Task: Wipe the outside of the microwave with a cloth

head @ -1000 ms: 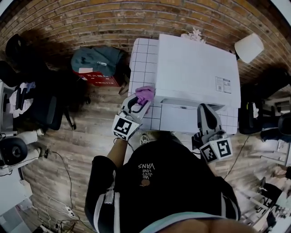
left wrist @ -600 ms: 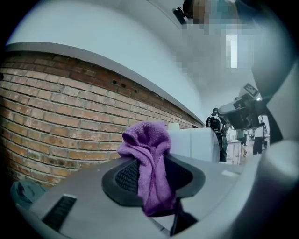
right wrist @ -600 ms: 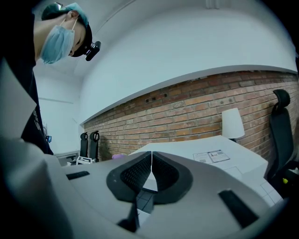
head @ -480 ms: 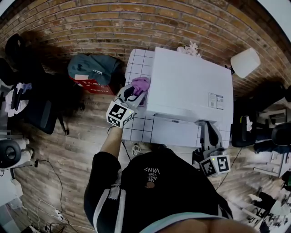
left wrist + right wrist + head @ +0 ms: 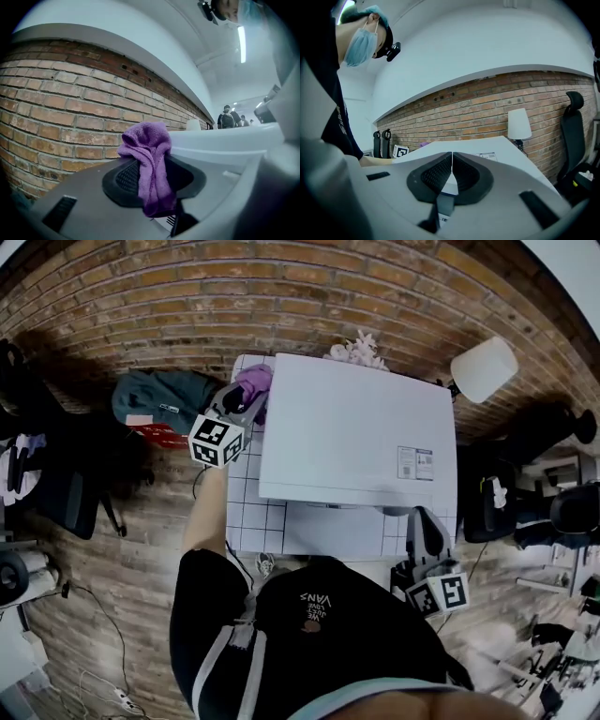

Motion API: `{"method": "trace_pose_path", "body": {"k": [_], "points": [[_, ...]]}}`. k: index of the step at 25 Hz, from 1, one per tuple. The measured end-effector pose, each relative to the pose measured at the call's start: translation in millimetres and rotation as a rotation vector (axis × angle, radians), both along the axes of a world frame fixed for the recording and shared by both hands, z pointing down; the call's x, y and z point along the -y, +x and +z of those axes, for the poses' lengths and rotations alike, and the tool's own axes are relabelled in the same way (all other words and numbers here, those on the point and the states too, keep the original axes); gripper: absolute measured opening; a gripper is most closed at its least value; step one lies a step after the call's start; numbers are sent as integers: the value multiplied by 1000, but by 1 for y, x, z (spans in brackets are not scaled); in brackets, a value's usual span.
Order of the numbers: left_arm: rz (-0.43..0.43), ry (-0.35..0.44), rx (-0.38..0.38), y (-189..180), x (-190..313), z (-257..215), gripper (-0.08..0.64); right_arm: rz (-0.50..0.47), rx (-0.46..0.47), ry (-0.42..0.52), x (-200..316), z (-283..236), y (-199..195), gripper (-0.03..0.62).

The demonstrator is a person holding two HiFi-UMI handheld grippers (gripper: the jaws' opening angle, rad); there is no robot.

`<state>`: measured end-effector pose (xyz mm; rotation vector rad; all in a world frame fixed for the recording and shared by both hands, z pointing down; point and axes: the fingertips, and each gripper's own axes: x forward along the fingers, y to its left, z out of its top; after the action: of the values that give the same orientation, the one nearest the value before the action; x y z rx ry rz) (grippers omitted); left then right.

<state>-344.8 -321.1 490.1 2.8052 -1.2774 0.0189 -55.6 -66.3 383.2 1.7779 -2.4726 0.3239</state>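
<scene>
Only partly visible, cloth [image 5: 146,143] clamped in left claw [image 5: 152,174], beside microwave [image 5: 352,427]

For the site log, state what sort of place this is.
Probably an office or lab workspace: a brick wall, a black office chair, and a white microwave on a tiled table.

A brick wall [image 5: 281,277], wood-plank floor [image 5: 112,559], a white lamp [image 5: 483,369], a black office chair [image 5: 575,126].

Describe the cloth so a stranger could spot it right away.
Find the big white microwave on the tiled table by the brick wall. At its far left corner, the left gripper pinches a crumpled cloth. It is purple amid white and grey.
</scene>
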Motion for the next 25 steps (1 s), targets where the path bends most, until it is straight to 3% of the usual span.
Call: {"method": "trace_pose_path", "body": {"k": [7, 13, 18, 25], "points": [[-54, -26, 8, 2, 45, 4, 140, 35, 18, -22, 9, 4, 27, 3], [-89, -22, 1, -2, 41, 2, 140, 9, 29, -23, 14, 5, 21, 3], [-73, 10, 11, -11, 3, 1, 140, -34, 40, -17, 11, 5, 0, 3], [-30, 24, -6, -23, -89, 19, 140, -95, 48, -3, -7, 2, -50, 3]]}}
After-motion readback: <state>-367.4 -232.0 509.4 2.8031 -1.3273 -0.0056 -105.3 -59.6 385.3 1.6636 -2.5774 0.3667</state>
